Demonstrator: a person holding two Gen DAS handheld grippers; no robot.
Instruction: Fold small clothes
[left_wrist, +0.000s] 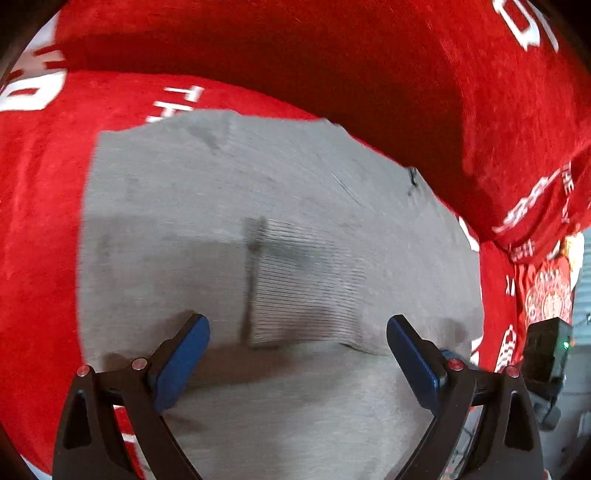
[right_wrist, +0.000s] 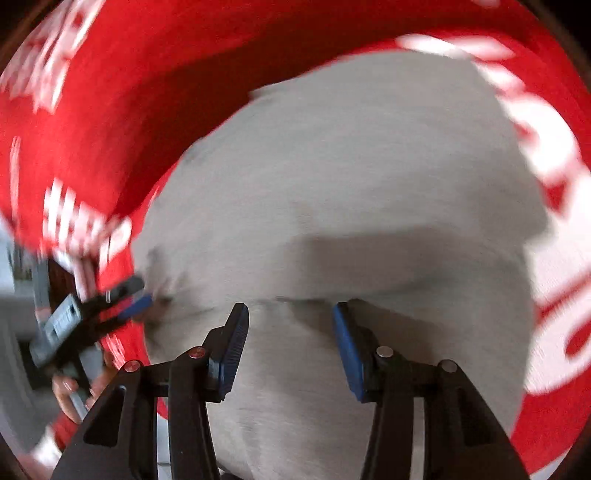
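A grey garment lies spread flat on a red blanket, with a ribbed patch near its middle. My left gripper hovers just over the cloth, open wide, with nothing between its blue pads. In the right wrist view the same grey garment fills the middle, with a folded edge crossing it just beyond my fingertips. My right gripper stands open above that edge, pads apart and not pressing anything. The left gripper shows blurred at the garment's left edge.
The red blanket carries large white lettering and rises in a fold behind the garment. A black device with a green light sits at the right edge. A person's hand holds the left tool at lower left.
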